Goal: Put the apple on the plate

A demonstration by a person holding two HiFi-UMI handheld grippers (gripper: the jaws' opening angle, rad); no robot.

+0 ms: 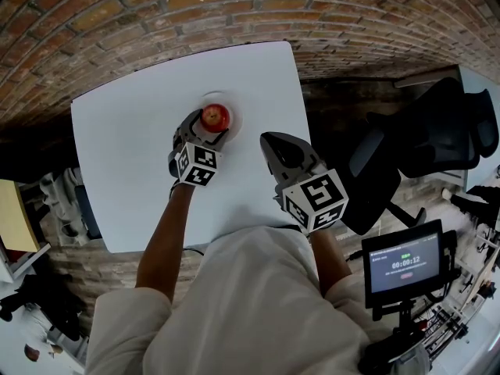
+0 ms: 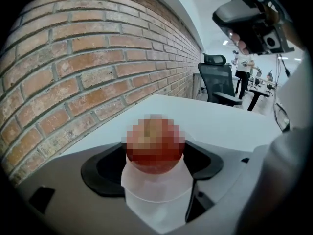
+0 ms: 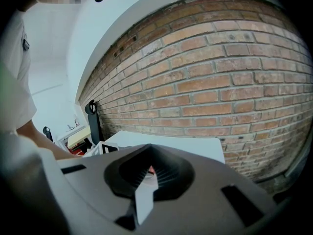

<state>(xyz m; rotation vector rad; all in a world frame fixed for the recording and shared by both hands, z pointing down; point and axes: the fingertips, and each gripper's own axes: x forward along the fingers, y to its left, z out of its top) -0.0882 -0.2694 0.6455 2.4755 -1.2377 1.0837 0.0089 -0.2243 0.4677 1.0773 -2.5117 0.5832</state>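
Observation:
The red apple is at the middle of the white table, right over a small white plate whose rim shows just behind it. My left gripper reaches in from the near side with a jaw on each side of the apple, shut on it. In the left gripper view the apple fills the gap between the black pads. I cannot tell whether the apple rests on the plate. My right gripper hovers to the right of the plate, shut and holding nothing.
A brick wall runs along the table's far edge. A black office chair stands right of the table, and a small screen on a stand sits at the lower right. Shelves with clutter are on the left.

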